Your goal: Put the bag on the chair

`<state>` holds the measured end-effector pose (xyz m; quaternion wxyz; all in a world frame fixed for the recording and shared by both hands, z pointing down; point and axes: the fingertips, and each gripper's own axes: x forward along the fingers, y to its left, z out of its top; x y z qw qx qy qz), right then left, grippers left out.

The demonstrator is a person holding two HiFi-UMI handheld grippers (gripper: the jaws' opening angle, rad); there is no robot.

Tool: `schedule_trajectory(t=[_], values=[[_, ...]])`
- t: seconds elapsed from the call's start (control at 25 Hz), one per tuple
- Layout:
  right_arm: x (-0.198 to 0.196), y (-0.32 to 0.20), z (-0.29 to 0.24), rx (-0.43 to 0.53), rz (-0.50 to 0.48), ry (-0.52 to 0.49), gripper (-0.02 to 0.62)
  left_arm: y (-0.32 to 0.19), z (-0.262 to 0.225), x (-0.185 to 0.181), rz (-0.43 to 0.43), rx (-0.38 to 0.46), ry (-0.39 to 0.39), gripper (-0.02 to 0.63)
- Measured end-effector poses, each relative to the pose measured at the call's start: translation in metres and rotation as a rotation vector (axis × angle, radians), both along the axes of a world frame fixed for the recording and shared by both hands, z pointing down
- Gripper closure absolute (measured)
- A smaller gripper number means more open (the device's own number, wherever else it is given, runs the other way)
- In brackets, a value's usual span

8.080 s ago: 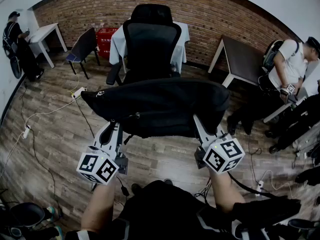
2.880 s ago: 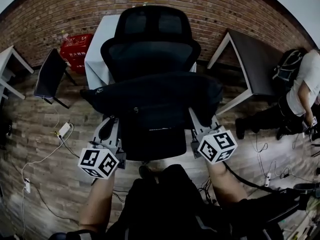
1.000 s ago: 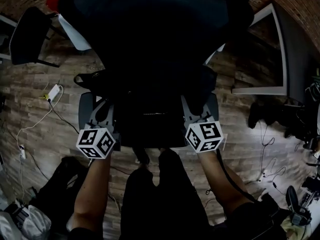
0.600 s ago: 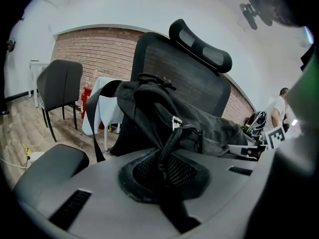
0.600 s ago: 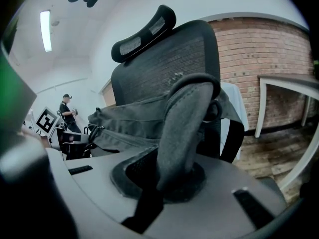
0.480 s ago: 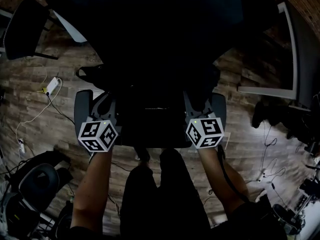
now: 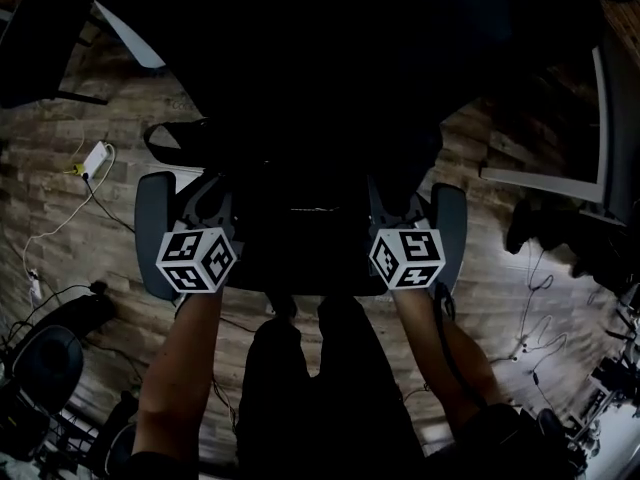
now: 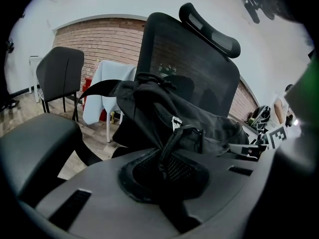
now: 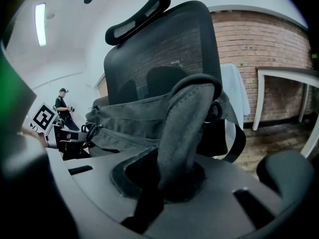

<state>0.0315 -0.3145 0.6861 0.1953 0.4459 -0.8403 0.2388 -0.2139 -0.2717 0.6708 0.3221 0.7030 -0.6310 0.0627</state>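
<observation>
Black backpack point(image 8: 199, 126) hung before the office chair point(image 8: 194, 59) backrest, between the armrests. The left gripper point(image 8: 164, 176) is clamped on a thin strap point(image 8: 172, 143), the right gripper point(image 9: 164, 183) on a padded shoulder strap point(image 9: 187, 128). Both are best lowered level and released only once the seat bears the weight.

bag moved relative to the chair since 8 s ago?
Yes. The bag went from well short of the chair to down between its armrests, in front of the backrest.
</observation>
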Motion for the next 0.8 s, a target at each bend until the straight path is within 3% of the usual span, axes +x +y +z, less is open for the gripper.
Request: schedule_trajectory(t=[0.8], values=[[-0.002, -0.002, 0.074, -0.071, 0.039, 0.043, 0.56, -0.01, 0.077, -0.004, 0.01, -0.077, 0.013, 0.58]])
